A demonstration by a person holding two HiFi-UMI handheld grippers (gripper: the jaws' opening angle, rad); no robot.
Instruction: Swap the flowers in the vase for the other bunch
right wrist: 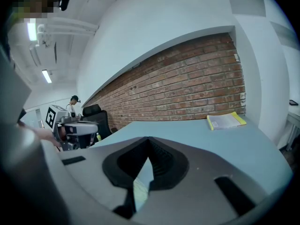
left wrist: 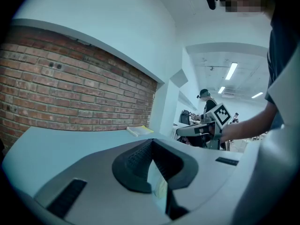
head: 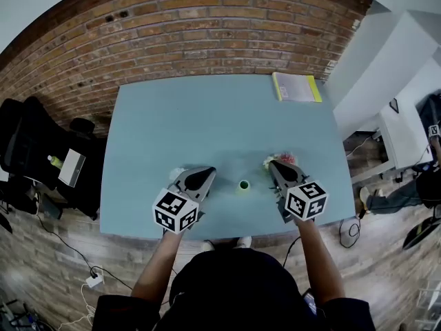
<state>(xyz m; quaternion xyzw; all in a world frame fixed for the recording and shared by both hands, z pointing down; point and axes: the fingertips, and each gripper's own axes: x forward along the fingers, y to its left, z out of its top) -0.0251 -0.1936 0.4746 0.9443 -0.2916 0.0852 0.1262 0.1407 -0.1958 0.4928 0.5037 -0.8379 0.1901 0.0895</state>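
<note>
A small green vase (head: 243,185) stands near the table's front edge, between the two grippers; I see no flowers in it. A pink bunch (head: 284,158) lies at the tip of my right gripper (head: 273,164). Something white (head: 177,173), perhaps the other bunch, shows beside my left gripper (head: 206,174). The left gripper (left wrist: 151,143) is shut in its own view, and nothing shows between its jaws. The right gripper (right wrist: 148,139) is shut too, with no stem visible in it. Each gripper view shows the other gripper (left wrist: 202,129) (right wrist: 70,126) off to the side.
A yellow-edged book (head: 296,87) lies at the far right of the blue-grey table (head: 207,123). A brick wall runs behind the table. A black chair (head: 27,143) stands to the left, and a white desk (head: 406,123) to the right.
</note>
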